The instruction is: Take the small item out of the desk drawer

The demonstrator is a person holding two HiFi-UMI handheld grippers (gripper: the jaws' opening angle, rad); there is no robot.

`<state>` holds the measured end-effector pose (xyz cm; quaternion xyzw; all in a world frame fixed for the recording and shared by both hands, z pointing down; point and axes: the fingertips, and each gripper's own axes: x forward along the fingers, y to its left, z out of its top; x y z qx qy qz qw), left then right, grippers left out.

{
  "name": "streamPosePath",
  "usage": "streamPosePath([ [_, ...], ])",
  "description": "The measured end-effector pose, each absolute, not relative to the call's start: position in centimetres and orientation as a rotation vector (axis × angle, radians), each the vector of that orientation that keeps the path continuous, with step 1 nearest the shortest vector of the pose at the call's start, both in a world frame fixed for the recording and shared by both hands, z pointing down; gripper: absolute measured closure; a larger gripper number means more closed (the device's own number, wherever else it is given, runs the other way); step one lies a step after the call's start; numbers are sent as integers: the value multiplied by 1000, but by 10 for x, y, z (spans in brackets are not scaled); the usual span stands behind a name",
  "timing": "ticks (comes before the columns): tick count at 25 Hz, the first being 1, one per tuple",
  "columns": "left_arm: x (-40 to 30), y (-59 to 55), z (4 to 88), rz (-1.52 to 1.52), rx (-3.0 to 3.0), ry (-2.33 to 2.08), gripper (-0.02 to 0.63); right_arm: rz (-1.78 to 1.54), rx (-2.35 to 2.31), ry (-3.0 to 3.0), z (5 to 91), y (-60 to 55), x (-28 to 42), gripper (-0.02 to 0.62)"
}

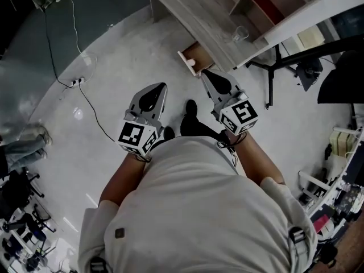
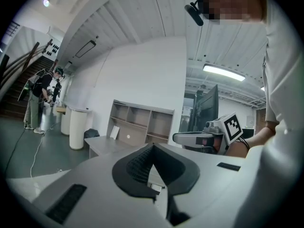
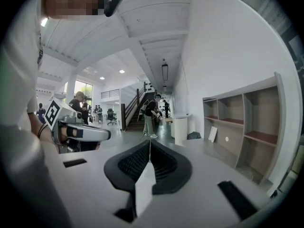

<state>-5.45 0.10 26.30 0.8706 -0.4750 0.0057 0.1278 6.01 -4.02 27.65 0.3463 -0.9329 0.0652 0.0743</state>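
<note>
In the head view a grey desk (image 1: pixel 199 10) stands ahead, with one small drawer (image 1: pixel 192 54) pulled out below its edge. A small pale spot shows at the drawer's front; I cannot tell what it is. My right gripper (image 1: pixel 203 73) is shut and empty, its tips just short of the drawer. To its left, my left gripper (image 1: pixel 162 86) is also shut and empty, farther from the desk. In the left gripper view the left gripper (image 2: pixel 152 146) points at the desk (image 2: pixel 107 144). In the right gripper view the right gripper (image 3: pixel 150 141) holds nothing.
An open shelf unit (image 1: pixel 273 4) and a clear glass (image 1: pixel 240 34) sit on the desk. A black stand (image 1: pixel 273 67) is right of the desk. A cable with a power strip (image 1: pixel 77 83) lies on the floor at the left. A white bin (image 2: pixel 78 127) and people (image 3: pixel 151 113) are farther off.
</note>
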Motion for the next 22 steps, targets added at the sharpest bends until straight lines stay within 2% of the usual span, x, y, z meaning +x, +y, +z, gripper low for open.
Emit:
streamPosePath([
  [11,-55,-75,307,49,2400,-1458,594,158,761,-2662,340,-134,61,571],
  [22,-73,-126,380,125,2288,-1444,594,75,402,-2479,439,-175,35,561],
])
